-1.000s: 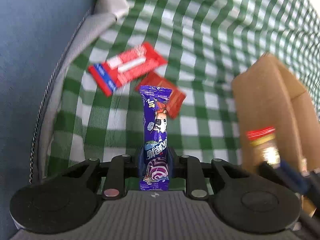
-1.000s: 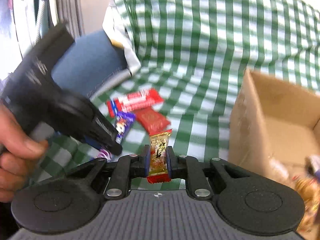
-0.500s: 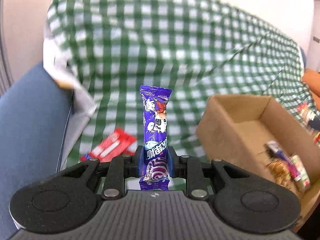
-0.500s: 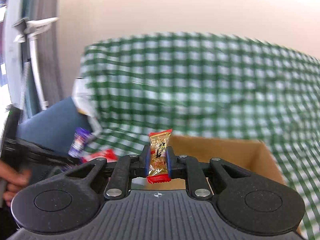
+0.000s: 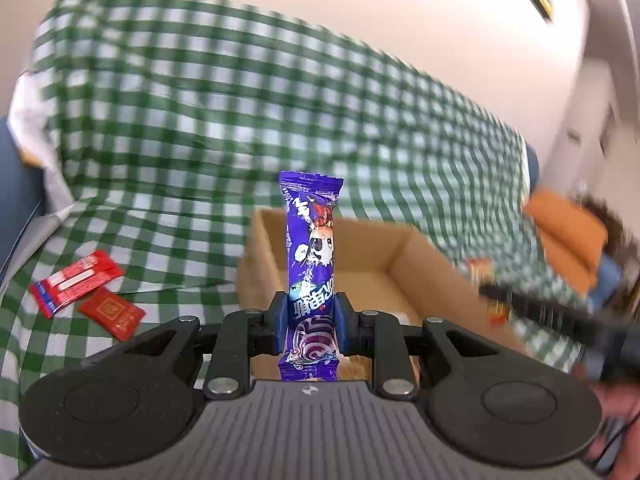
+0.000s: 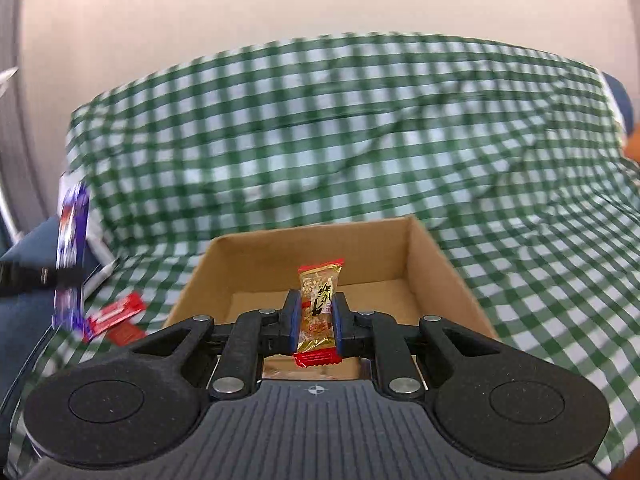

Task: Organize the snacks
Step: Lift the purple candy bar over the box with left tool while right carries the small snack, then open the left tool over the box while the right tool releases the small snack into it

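Right gripper (image 6: pixel 316 318) clamped on a small gold-and-red crinkly snack packet (image 6: pixel 319 312), upright, in front of an open brown cardboard box (image 6: pixel 434 270) on green-and-white checked cloth (image 6: pixel 320 128). Far left, blurred: long purple wrapped snack bar (image 6: pixel 71 252), pinched by left gripper (image 6: pixel 48 276). Red flat packets (image 6: pixel 116 314) beside the box.

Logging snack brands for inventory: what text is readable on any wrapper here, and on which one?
purple wrapper: large Chinese characters, not legible to me.
gold and red wrapper: black brush characters, unclear.
long red packet: white label, print too small.
dark red packet: square emblem, unreadable.
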### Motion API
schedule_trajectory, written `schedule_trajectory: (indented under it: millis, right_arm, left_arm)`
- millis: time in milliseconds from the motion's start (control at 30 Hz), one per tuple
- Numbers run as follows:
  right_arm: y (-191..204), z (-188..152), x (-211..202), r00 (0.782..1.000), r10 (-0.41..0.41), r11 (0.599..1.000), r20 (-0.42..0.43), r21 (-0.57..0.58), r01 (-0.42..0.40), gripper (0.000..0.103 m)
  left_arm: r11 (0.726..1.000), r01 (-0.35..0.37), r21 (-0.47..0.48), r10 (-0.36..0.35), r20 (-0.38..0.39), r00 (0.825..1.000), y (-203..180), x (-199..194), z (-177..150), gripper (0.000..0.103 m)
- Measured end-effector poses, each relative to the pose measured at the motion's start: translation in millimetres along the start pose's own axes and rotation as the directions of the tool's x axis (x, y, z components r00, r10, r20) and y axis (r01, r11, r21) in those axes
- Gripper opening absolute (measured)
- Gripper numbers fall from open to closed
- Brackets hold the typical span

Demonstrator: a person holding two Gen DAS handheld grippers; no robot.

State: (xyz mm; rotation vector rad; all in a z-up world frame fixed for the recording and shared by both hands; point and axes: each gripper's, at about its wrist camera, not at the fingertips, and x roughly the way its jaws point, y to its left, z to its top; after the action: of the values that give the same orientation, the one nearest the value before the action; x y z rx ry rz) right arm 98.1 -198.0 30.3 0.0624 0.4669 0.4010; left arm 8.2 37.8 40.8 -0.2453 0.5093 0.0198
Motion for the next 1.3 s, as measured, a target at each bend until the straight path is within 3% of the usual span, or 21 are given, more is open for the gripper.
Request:
schedule_trajectory:
  millis: [167,333,1300]
  right_arm:
    - [-8.6,-3.3,-1.4,0.998,-0.054,0.998,0.024,-0.026,0.055,0.017]
    - [-18.1,-3.9,-2.9,0.997,-0.082,0.997,0.013,-0.002,0.082,0.017]
    - [-9.7,0.6,-2.2,0.997,-0.07,0.998,0.012,-0.004,0.07,0.017]
  left_arm:
    - [0.991,0.068,0.119,-0.071,0.022,0.997,-26.7,7.0,-13.3,0.026]
    - [0.991,0.088,0.1,-0.09,0.013,0.996,-28.8,15.6,-20.6,0.026]
    - [0.985,0.115,0.126,-0.121,0.038,0.992,-25.6,8.0,-22.1,0.026]
